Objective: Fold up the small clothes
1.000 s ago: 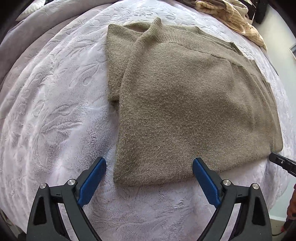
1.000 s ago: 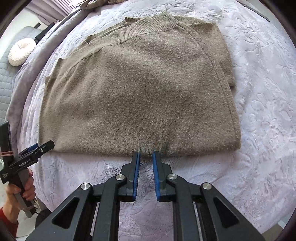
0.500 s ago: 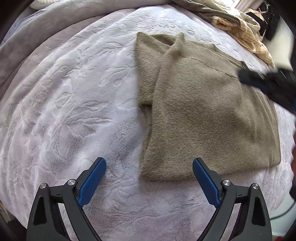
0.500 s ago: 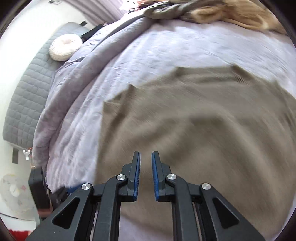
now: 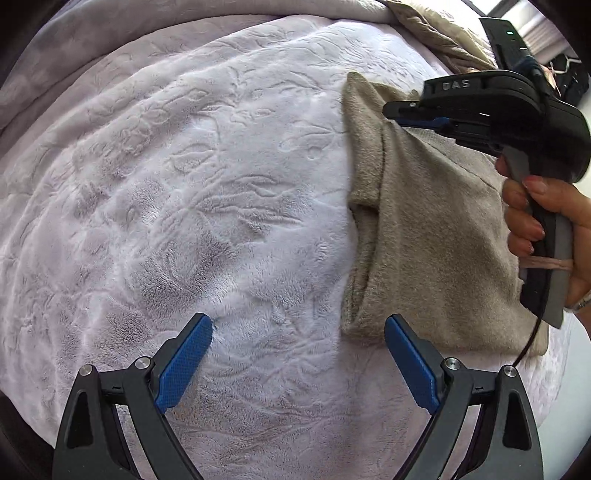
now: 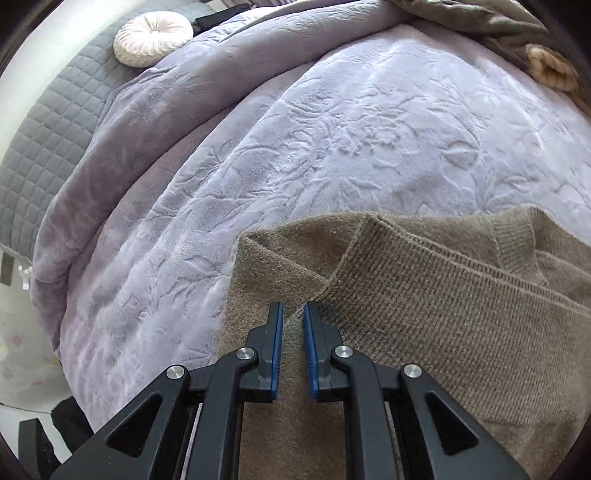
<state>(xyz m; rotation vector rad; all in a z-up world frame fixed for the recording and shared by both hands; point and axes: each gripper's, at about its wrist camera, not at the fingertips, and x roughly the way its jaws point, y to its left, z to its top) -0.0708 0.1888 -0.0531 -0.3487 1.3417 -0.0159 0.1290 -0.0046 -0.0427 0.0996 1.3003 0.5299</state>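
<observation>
An olive-brown knit sweater (image 5: 436,236) lies flat on the lilac embossed blanket (image 5: 184,184), one sleeve folded in along its left side. My left gripper (image 5: 298,354) hangs open over bare blanket, its right finger just short of the sweater's near left corner. A hand (image 5: 535,221) holds my right gripper (image 5: 402,112) over the sweater's far end. In the right wrist view the sweater (image 6: 443,314) shows its ribbed collar and folded shoulder, and the right gripper (image 6: 293,321) hovers just above that fold. Its jaws stand nearly together, a thin gap between them, with no cloth pinched.
A heap of other clothes (image 5: 436,33) lies at the far edge of the bed, also seen as a clothes heap (image 6: 517,29). A round white cushion (image 6: 153,37) rests on a grey quilted surface (image 6: 44,129) beyond the blanket's raised fold.
The left gripper slid left, so the sweater now sits at the right of its view. The right gripper swept from the sweater's hem to its collar end, jaws unchanged.
</observation>
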